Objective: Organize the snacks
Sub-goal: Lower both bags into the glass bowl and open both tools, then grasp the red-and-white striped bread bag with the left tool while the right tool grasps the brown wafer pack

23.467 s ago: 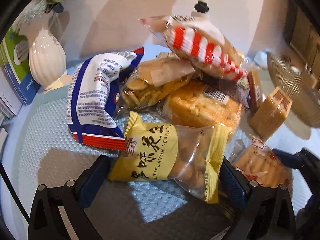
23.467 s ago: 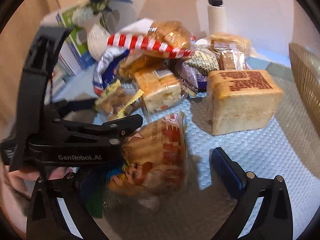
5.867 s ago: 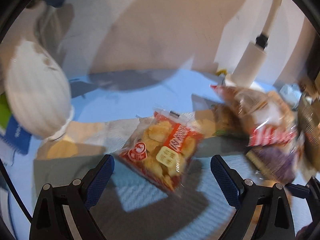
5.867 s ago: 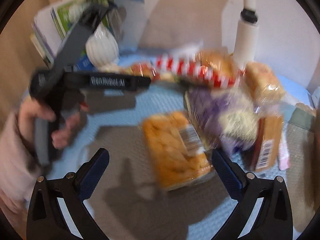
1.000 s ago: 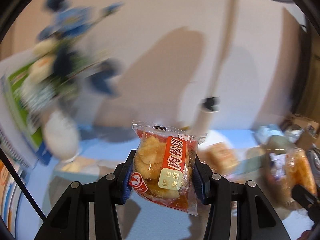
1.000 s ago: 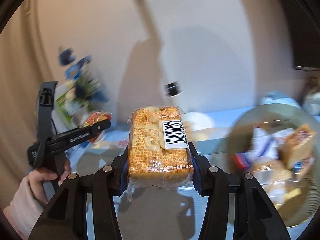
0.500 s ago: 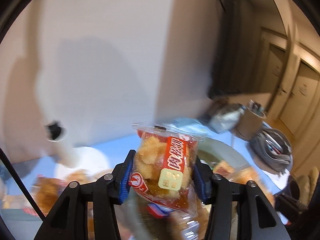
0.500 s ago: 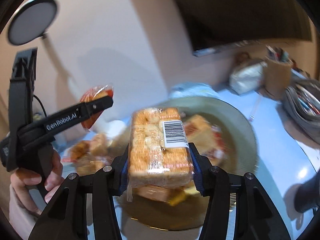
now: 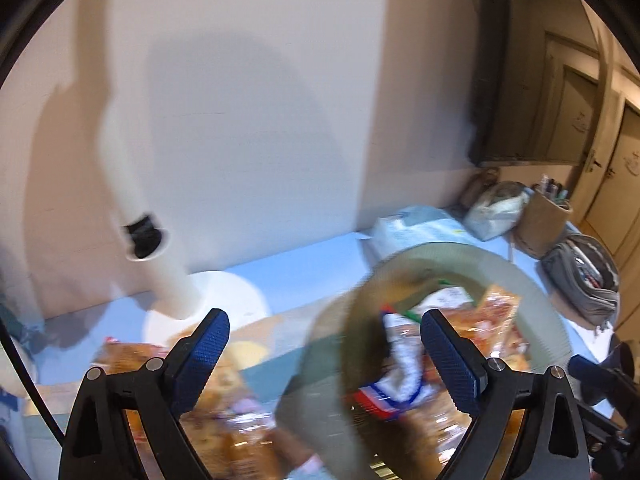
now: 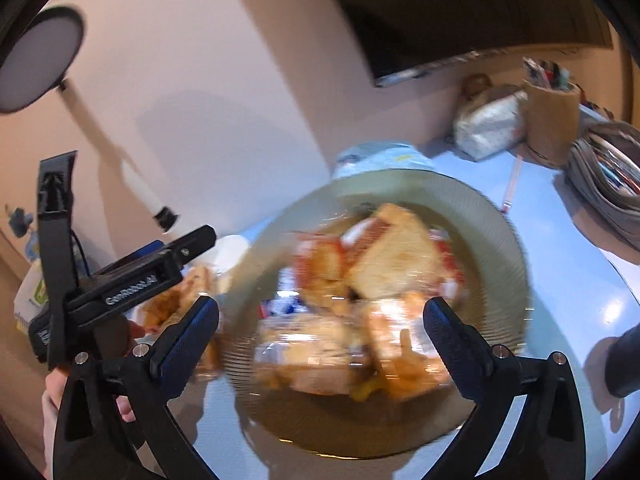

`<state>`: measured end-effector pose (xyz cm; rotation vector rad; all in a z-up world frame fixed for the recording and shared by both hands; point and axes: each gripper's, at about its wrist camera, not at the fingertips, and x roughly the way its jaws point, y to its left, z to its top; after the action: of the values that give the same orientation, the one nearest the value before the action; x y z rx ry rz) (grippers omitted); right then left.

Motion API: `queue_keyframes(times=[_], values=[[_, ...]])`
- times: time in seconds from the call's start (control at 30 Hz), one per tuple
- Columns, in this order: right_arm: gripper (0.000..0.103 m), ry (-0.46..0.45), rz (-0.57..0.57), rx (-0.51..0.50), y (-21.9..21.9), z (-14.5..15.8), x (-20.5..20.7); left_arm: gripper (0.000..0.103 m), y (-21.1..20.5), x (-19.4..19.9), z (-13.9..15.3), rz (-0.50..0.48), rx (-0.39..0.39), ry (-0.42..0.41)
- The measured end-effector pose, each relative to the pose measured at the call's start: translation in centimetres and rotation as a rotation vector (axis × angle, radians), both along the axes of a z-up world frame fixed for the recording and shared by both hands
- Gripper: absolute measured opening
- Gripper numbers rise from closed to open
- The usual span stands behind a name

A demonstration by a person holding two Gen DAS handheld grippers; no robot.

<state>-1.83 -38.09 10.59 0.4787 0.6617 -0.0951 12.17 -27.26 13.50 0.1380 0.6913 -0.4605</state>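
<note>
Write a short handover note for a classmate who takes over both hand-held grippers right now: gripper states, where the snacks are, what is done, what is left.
Left hand-held gripper: jaws opening, nothing between them.
Right hand-held gripper: jaws opening, nothing between them, above the bowl.
Ribbed bowl: holds a blurred heap of packets, among them a square cake and a blue-and-white bag.
Done: several snacks are in the bowl.
Left: a few packets lie on the table left of the bowl, near the white lamp base; move those in next.
</note>
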Motion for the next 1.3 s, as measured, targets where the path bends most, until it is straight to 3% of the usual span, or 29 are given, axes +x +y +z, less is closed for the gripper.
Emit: queue_keyframes(times=[0.4, 0.6, 0.77, 0.93, 0.97, 1.07, 1.1, 1.13, 1.3], values=[[0.103, -0.06, 0.199, 0.0, 12.0, -0.3, 2.5, 0.096, 15.6, 2.2, 0.2, 0.191, 0.008, -0.046], [0.103, -0.066, 0.295, 0.032, 17.2, -2.7, 4.1, 0.096, 20.7, 3.6, -2.2, 0.228, -0.029, 0.005], [0.103, -0.066, 0.266, 0.055, 18.6, -6.3, 5.6, 0.096, 21.0, 4.6, -4.6, 0.201, -0.075, 0.063], [0.103, -0.032, 0.231, 0.044, 18.1, -9.7, 7.5, 0.097, 19.9, 6.4, -8.3, 0.183, -0.058, 0.116], [0.103, -0.021, 0.219, 0.045, 17.7, -10.6, 7.8, 0.102, 20.0, 6.6, -9.1, 0.17, -0.086, 0.128], [0.103, -0.009, 0.204, 0.109, 16.4, -12.3, 8.2, 0.103, 21.7, 6.6, -11.5, 0.138, -0.271, 0.14], [0.103, -0.037, 0.196, 0.132, 15.9, -12.1, 8.0, 0.103, 22.3, 6.7, -12.8, 0.121, -0.35, 0.168], [0.103, -0.042, 0.193, 0.149, 15.7, -12.4, 8.0, 0.103, 22.8, 7.3, -13.8, 0.124, -0.399, 0.247], [0.103, -0.044, 0.191, 0.154, 15.6, -12.4, 8.2, 0.103, 21.8, 7.2, -13.4, 0.115, -0.343, 0.216]])
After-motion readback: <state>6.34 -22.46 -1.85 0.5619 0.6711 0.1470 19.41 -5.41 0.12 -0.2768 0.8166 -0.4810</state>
